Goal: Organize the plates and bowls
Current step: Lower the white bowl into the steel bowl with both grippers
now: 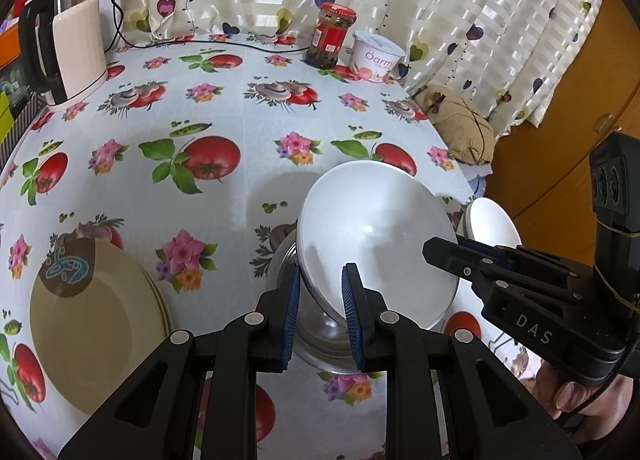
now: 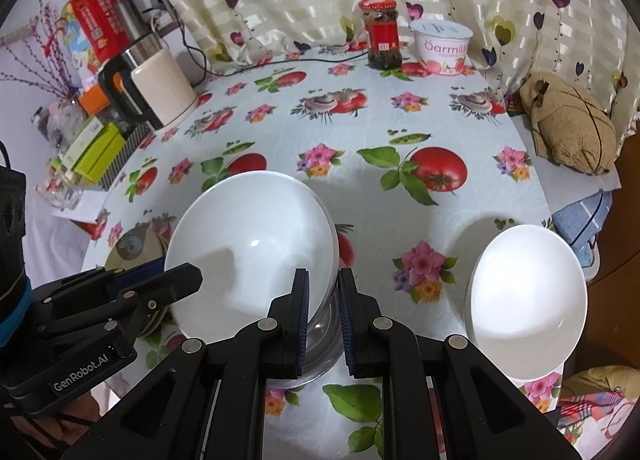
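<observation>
A large white bowl (image 1: 380, 236) (image 2: 248, 252) hangs tilted between both grippers. My left gripper (image 1: 322, 272) is shut on its near rim, and in the right wrist view it (image 2: 192, 278) comes in from the left. My right gripper (image 2: 323, 274) is shut on the opposite rim; the left wrist view shows it (image 1: 434, 250) at the bowl's right edge. Right under the white bowl a shiny metal bowl (image 1: 316, 344) (image 2: 320, 344) stands on the table. A second white bowl (image 2: 528, 300) (image 1: 494, 220) sits to the right. Beige plates (image 1: 92, 324) (image 2: 132, 248) are stacked at the left.
On the flowered tablecloth (image 1: 224, 100), a kettle (image 1: 72, 48) stands at the back left. A red-lidded jar (image 1: 332, 36) and a yoghurt tub (image 1: 378, 54) stand at the back by the curtain. A brown cushion (image 2: 568, 124) lies off the table's right edge.
</observation>
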`<action>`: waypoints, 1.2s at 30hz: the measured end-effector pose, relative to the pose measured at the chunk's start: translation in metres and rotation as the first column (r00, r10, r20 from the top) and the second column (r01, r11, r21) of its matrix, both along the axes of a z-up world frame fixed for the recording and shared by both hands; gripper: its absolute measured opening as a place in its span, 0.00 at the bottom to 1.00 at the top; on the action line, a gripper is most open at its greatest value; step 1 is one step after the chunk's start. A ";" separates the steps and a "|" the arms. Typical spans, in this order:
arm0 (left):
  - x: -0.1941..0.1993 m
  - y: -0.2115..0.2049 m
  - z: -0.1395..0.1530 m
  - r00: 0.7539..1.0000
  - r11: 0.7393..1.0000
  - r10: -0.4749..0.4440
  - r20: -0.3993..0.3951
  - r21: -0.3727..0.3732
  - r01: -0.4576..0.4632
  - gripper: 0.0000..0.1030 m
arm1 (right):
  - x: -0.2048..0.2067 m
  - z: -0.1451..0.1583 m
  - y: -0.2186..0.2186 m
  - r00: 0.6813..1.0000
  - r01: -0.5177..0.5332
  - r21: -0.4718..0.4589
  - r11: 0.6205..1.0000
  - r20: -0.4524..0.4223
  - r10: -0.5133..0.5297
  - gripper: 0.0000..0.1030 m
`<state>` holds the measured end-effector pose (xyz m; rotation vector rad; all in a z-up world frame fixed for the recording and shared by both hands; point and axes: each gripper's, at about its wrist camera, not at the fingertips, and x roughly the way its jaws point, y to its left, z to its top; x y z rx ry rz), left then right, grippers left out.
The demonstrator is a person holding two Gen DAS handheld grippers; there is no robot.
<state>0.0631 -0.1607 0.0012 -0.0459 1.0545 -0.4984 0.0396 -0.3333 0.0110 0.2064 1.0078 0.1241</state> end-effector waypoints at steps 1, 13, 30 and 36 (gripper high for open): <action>0.000 0.000 -0.002 1.000 1.000 0.000 -0.004 0.003 0.000 0.22 | 0.000 -0.001 0.000 1.000 -0.001 0.001 1.000 -0.003 0.001 0.14; 0.000 0.002 -0.014 0.999 1.000 0.006 -0.036 0.019 -0.005 0.22 | 0.002 -0.017 0.002 0.999 -0.013 0.005 1.000 -0.042 0.013 0.14; 0.003 0.005 -0.026 0.998 1.000 0.010 -0.064 0.026 -0.008 0.22 | 0.006 -0.026 0.009 0.997 -0.036 -0.003 0.999 -0.074 0.036 0.17; 0.002 0.005 -0.026 0.998 1.000 0.011 -0.064 0.028 -0.009 0.22 | 0.005 -0.026 0.009 0.996 -0.038 -0.004 0.999 -0.076 0.037 0.17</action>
